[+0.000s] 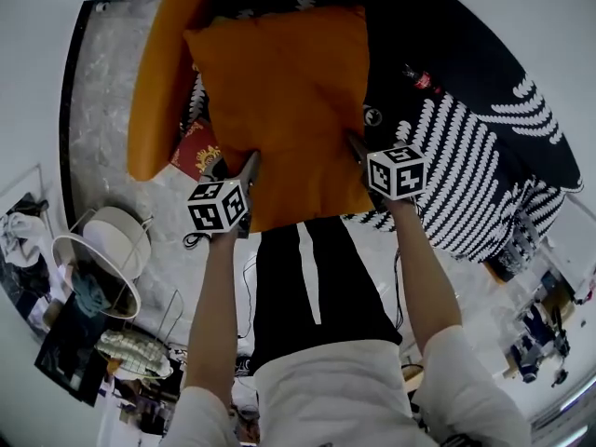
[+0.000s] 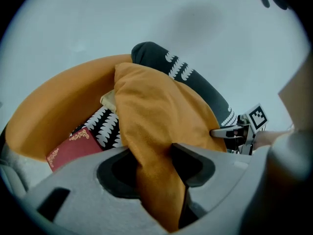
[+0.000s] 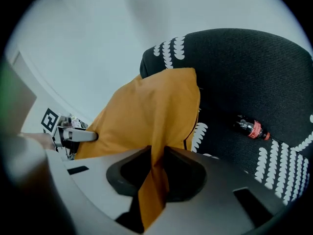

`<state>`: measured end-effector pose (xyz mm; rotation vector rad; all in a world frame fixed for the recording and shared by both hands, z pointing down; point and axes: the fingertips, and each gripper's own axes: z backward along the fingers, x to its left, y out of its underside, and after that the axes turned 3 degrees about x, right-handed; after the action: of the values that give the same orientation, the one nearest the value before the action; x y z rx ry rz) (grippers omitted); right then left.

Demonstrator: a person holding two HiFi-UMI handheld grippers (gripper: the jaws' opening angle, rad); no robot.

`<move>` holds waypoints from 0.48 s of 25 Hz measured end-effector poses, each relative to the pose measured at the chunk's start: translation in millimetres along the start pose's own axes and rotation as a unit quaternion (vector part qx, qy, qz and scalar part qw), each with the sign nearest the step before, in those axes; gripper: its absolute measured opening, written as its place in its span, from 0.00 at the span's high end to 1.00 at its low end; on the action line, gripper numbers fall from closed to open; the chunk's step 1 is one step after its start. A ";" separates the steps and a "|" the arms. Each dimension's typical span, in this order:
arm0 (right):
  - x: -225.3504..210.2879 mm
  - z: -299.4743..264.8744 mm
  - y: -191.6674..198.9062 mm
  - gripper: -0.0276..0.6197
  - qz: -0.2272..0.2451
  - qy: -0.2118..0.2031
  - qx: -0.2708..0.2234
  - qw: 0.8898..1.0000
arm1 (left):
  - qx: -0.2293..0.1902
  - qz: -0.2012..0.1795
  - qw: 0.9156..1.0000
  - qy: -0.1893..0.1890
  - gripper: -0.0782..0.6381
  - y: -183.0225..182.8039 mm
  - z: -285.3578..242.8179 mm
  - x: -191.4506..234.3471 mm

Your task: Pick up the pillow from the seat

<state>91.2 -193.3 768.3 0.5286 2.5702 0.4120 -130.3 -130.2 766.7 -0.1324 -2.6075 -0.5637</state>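
Pillow (image 1: 279, 101), orange: clamped at near edge by left gripper (image 2: 155, 168) and right gripper (image 3: 155, 173). Lift apparently begun; clearance from seat (image 1: 466, 82) outstanding.

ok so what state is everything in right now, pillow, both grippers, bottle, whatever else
orange fabric pillow: pinched at both near corners, fabric bunched there; can't tell if it's fully lifted
left gripper: shut on one pillow corner
right gripper: shut on the other corner
dark plastic bottle with red label: lying on its side on the black seat
red gold-trimmed book: closed, lying flat
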 end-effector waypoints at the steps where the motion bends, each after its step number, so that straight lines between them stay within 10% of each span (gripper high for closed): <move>1: 3.0 5.5 -1.3 0.83 0.000 0.001 -0.004 1.000 | -0.004 0.000 1.000 -0.001 0.60 -0.5 5.7 -2.8; 12: 38.0 70.2 -5.1 0.86 -0.006 -0.008 -0.025 1.000 | -0.032 -0.006 0.999 -0.030 0.64 -2.5 73.6 -37.0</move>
<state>94.7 -167.9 692.5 0.4966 2.5390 0.4660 -129.1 -102.0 689.3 -0.1577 -2.6496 -0.6578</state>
